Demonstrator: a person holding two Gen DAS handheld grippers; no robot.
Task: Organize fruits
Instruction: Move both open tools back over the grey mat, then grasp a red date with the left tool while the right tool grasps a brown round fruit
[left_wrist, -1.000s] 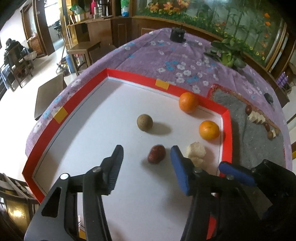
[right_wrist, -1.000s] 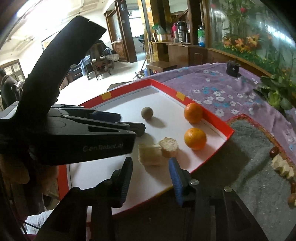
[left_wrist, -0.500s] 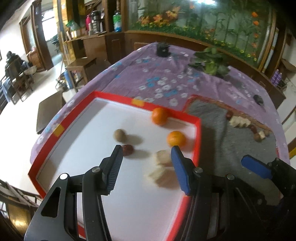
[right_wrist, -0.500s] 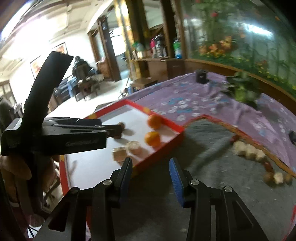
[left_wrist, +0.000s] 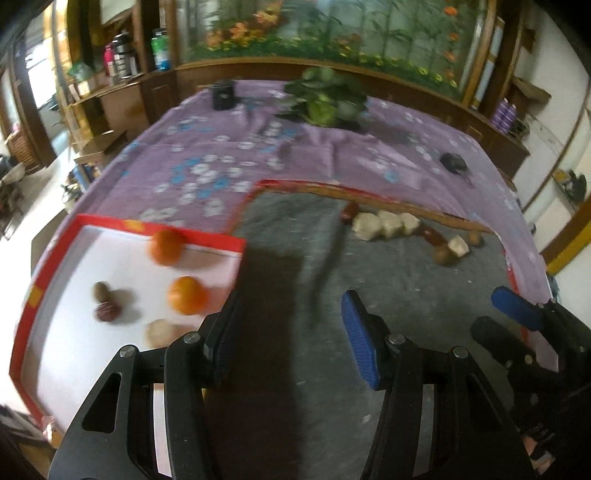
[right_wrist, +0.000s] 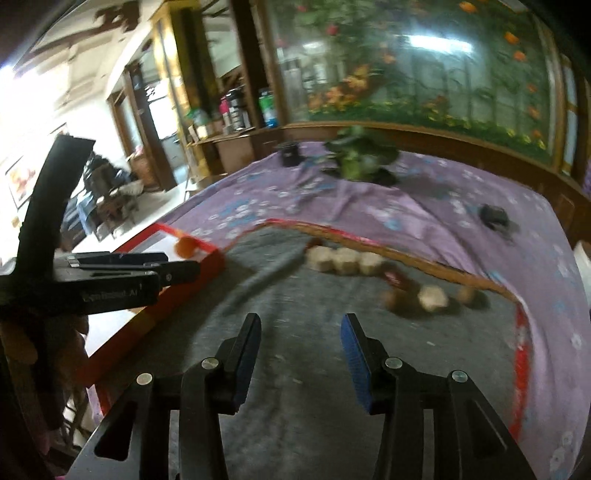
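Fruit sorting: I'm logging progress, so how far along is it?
Partly done, it seems. A row of fruit pieces already lies along the far edge of the grey mat. Nothing is in hand: left gripper and right gripper are both open and empty. Left: two oranges and several smaller pieces in the red-rimmed tray.

Left wrist view: rides behind the left tool (left_wrist: 291, 328), looking forward and down over the grey mat (left_wrist: 388, 273), red-rimmed tray (left_wrist: 207, 236) at left. Right wrist view: behind the right tool (right_wrist: 301, 350), lower, facing the same way. Both share mat, tray corner, purple cloth (right_wrist: 424, 206).
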